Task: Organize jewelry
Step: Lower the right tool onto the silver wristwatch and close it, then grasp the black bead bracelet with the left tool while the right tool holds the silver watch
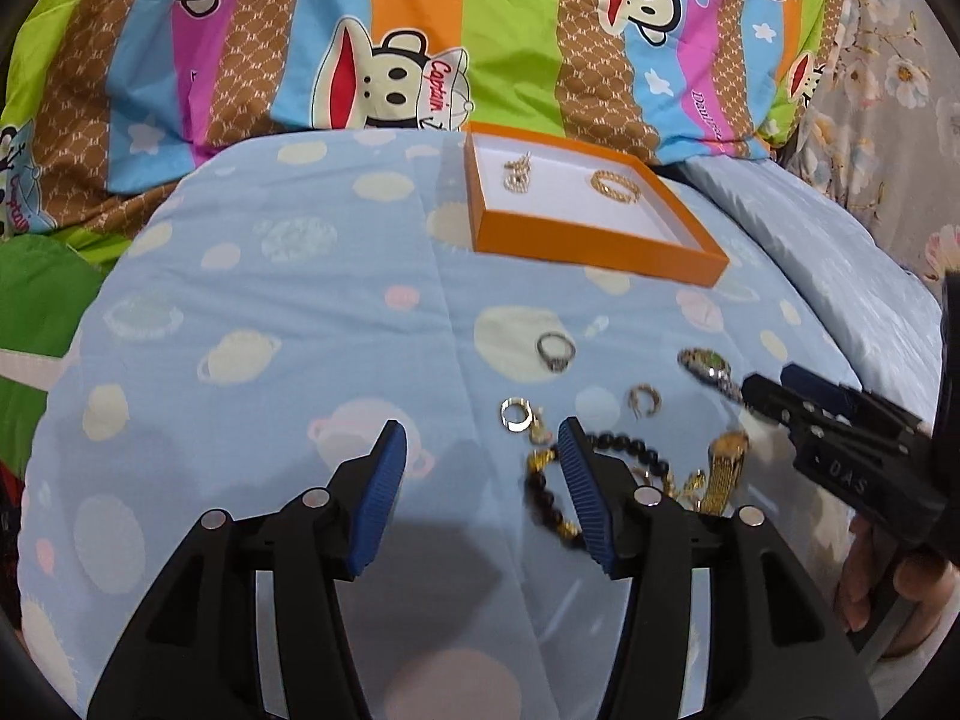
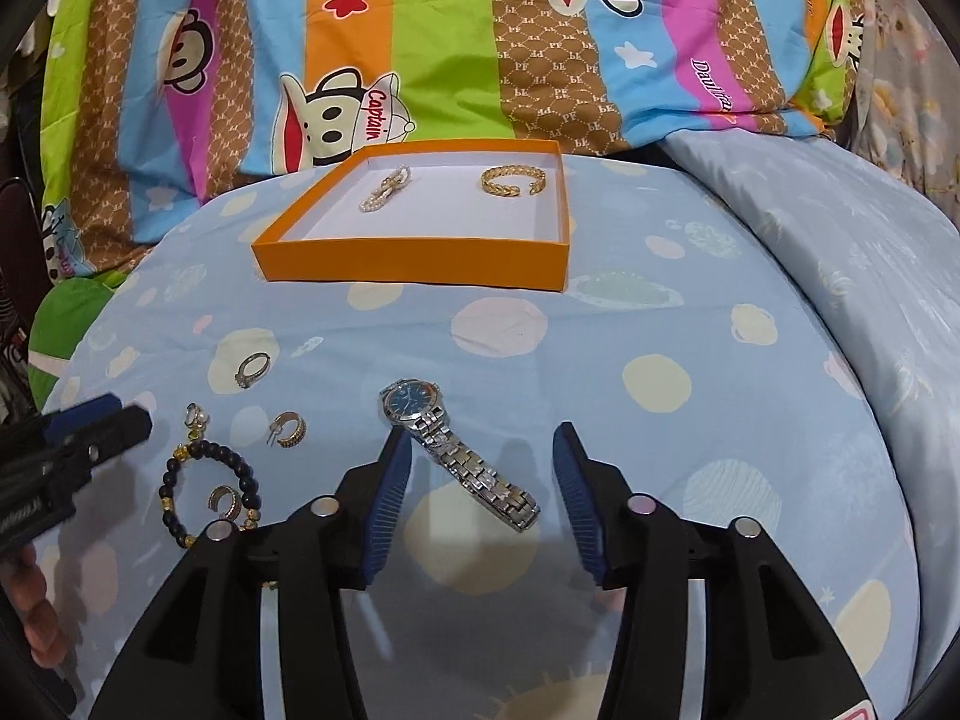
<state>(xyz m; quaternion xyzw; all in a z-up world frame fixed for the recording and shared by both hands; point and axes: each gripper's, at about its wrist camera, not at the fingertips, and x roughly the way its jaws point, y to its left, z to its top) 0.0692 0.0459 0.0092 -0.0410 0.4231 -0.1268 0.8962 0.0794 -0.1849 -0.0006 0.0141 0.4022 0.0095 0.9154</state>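
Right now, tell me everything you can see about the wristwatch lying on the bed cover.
The wristwatch is silver-toned metal with a round dark blue dial and a linked bracelet band. It lies flat and stretched out on the light blue bed cover, dial toward the orange box, band running back between the open fingers of the right gripper. Neither pad touches it. The left wrist view shows only its dial end, beside the right gripper's tip.
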